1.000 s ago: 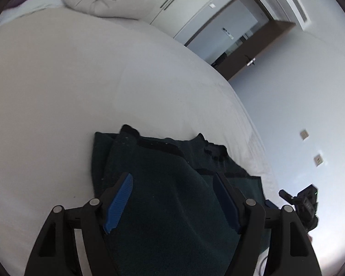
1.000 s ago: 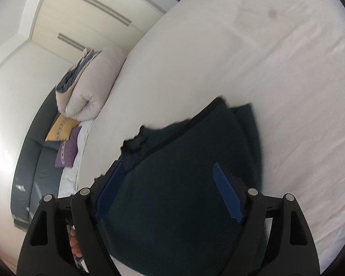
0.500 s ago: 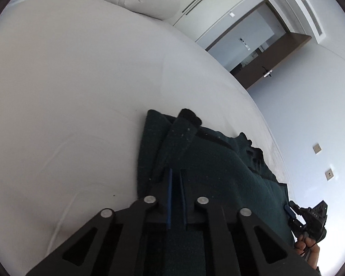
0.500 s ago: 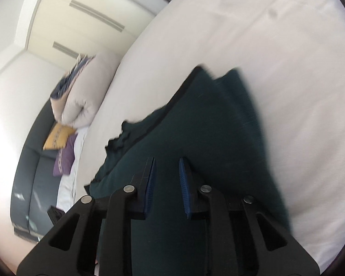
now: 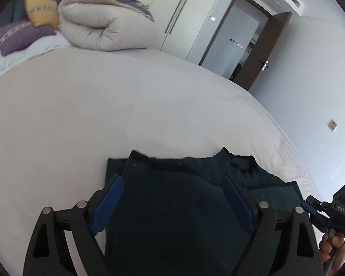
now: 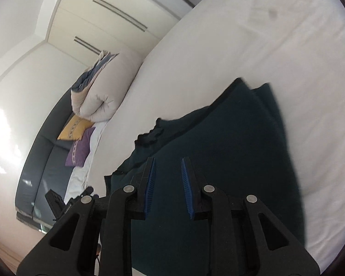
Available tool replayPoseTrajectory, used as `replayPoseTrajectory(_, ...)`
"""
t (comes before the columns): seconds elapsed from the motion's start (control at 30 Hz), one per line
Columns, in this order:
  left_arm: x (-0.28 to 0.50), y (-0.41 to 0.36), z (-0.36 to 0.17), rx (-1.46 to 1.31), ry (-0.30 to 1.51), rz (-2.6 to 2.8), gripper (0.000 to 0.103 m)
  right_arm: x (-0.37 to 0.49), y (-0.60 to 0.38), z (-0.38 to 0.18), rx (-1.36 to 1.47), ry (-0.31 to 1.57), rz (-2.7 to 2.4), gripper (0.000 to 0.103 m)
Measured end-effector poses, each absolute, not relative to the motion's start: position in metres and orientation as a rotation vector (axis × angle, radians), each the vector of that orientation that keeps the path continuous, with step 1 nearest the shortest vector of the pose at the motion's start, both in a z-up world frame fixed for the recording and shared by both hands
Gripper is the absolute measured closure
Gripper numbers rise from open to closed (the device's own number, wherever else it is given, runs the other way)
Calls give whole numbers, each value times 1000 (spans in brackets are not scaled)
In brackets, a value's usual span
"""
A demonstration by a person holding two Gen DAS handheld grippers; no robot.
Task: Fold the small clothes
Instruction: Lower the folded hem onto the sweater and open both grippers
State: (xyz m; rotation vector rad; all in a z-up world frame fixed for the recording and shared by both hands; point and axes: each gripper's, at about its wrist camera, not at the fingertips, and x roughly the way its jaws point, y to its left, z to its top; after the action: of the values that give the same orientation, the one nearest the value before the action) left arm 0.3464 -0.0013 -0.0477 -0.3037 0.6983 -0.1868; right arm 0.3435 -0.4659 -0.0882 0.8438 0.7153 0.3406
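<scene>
A dark green garment (image 5: pixel 179 202) lies partly folded on the white bed (image 5: pixel 103 105). It also shows in the right wrist view (image 6: pixel 218 156). My left gripper (image 5: pixel 172 181) is wide open over the garment with blue pads on either side. My right gripper (image 6: pixel 168 161) hangs over the garment's near part, its jaws parted by a narrow gap with nothing between them. The right gripper also shows at the far right of the left wrist view (image 5: pixel 310 203), held by a hand.
A rolled beige duvet (image 5: pixel 105 25), a yellow cushion (image 5: pixel 42 11) and a purple cushion (image 5: pixel 18 35) lie at the head of the bed. A dark headboard (image 6: pixel 39 165), white wardrobes (image 6: pixel 108 20) and an open brown door (image 5: pixel 271 46) stand beyond.
My left gripper was shut half a second ago and is now wide open. My right gripper's jaws have opened a little. The garment's far edge lies flatter.
</scene>
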Motion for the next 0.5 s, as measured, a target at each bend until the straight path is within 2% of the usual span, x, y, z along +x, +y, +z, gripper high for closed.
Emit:
replayPoseTrajectory(0.17,383,3,-91,-262,825,-127,15,383,-447,-115,835,819,309,81)
replayPoseTrajectory(0.27,382,30,-103,-425,798,-175,18,378,-482,-142,1002,709,289,88)
replayPoseTrajectory(0.37,382,30,-104,-423,803,-188,18,356,-508,-150,1072,616,251,88)
replayPoseTrajectory(0.5,377,35,-102,-438,803,-176,20,319,-531,-171,1166,580,173,87)
